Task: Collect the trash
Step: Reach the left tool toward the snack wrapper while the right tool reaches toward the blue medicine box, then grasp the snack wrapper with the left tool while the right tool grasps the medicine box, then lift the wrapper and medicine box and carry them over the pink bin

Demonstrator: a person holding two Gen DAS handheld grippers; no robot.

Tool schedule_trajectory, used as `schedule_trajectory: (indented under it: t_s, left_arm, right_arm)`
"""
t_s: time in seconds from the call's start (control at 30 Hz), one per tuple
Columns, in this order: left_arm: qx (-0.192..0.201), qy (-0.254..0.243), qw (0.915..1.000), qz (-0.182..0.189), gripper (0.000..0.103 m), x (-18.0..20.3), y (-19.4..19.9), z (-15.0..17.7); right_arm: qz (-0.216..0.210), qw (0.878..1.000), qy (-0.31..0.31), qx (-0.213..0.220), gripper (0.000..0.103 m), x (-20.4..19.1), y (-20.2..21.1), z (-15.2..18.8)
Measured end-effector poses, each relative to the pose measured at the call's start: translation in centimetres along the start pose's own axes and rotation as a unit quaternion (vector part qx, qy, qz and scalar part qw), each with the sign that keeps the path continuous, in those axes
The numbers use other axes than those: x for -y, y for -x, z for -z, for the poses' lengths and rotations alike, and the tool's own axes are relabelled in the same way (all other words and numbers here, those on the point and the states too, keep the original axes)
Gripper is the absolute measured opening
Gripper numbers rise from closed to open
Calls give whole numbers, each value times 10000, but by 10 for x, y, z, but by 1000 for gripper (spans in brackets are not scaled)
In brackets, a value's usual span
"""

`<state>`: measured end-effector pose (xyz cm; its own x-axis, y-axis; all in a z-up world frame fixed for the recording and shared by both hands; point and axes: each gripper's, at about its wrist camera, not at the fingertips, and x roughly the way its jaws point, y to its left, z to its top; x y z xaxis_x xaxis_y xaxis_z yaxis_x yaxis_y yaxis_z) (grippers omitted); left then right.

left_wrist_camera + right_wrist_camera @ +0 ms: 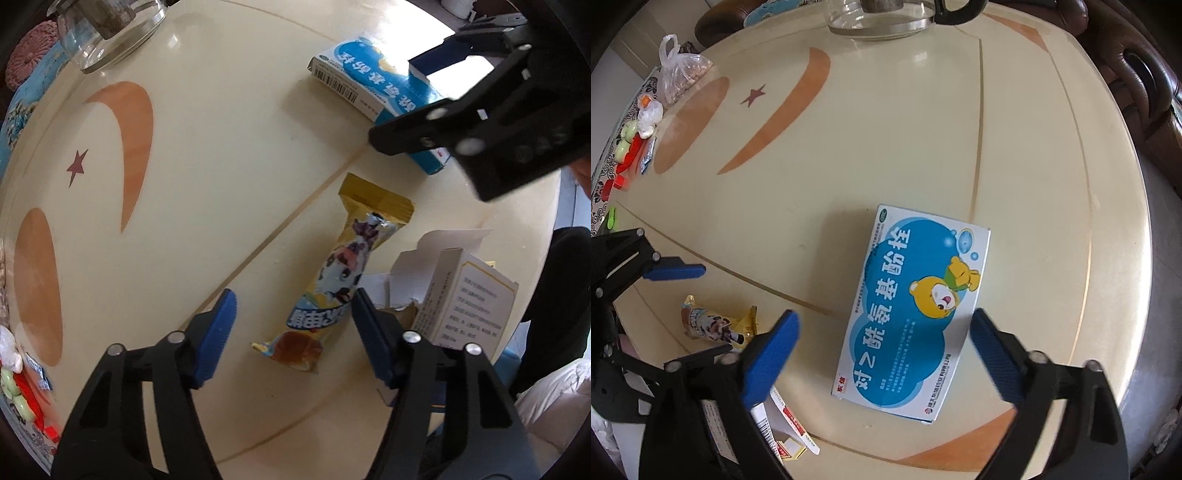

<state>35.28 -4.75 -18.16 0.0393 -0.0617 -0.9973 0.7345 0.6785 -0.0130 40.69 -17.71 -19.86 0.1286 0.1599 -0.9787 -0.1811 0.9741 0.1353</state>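
Both tongs are in the reaching step, neither yet holding trash; the left gripper [291, 328] has its jaws spread wide apart over the yellow snack wrapper [332, 291], which lies flat on the cream table [221, 166] between the blue pads, running from about 7 o'clock up to 1 o'clock in the left wrist view; a torn white carton [461, 295] stands just beside it at 4 o'clock; the right gripper [882, 350] is likewise open, empty, poised above the blue medicine box [916, 314], which lies flat near the table's edge, its lower half between the fingers; a glass teapot [882, 18] sits well apart at 12 o'clock; next, I judge, each tool must descend until its pads straddle its item, then close; the thin wrapper may slip or crumple.
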Motion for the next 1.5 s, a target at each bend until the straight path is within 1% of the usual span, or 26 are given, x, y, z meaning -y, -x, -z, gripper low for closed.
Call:
schedule_trajectory:
  t_s: [0.07,0.1,0.13,0.17,0.2,0.23,0.27,0.4,0.47,0.53,0.6,0.73,0.97,1.07,1.2,1.23,1.33,1.47,1.5]
  left_arm:
    - [35,-11,10000,2,51,6,1,-2]
    - [45,4,10000,1,49,8,2,-2]
    - [48,17,10000,-13,42,11,2,-1]
    - [44,47,10000,-24,37,21,4,4]
    - [28,94,9999,-34,34,26,5,6]
    - [5,171,9998,-47,28,27,5,6]
    - [-12,214,9998,-48,27,27,5,6]
    - [-45,495,9988,-44,26,26,8,3]
    - [-46,683,9977,-13,26,21,9,2]
    - [-59,851,9963,-70,26,14,8,7]
    - [-76,963,9953,-54,26,9,7,12]
    - [-42,1221,9924,-167,25,2,10,15]
    - [321,1533,9874,-244,25,0,41,29]
    - [427,1567,9861,-357,25,4,57,37]
    - [579,1474,9862,-485,25,22,78,46]
    - [605,1455,9861,-520,25,20,82,44]
    - [692,1392,9859,-616,25,26,101,49]
    - [867,1277,9853,-730,26,44,129,57]
    - [898,1256,9852,-740,26,45,131,65]
  right_arm:
    - [69,10000,10,-8,79,0,-2,-1]
    - [101,9999,0,-22,77,0,-3,-1]
    - [151,9999,16,6,76,-1,-3,-1]
    - [214,9998,44,2,72,-2,-3,-2]
    - [342,9994,91,-5,67,-4,-3,-2]
    - [442,9989,133,-4,65,-5,-3,-2]
    - [527,9984,183,-4,63,-6,-3,-2]
    - [613,9980,146,50,62,-8,-3,0]
    - [575,9983,89,81,62,-8,-2,1]
    - [535,9985,38,145,62,-10,2,3]
    - [608,9978,114,256,62,-10,11,8]
    - [680,9966,194,431,62,-11,30,17]
    - [761,9940,321,722,62,-21,68,36]
    - [766,9937,323,755,62,-23,77,42]
    - [731,9930,328,873,62,-28,91,50]
    - [727,9927,332,898,62,-29,94,52]
    - [751,9914,365,1006,62,-32,112,63]
    - [766,9892,402,1184,62,-39,138,80]
    - [769,9887,407,1220,62,-40,143,84]
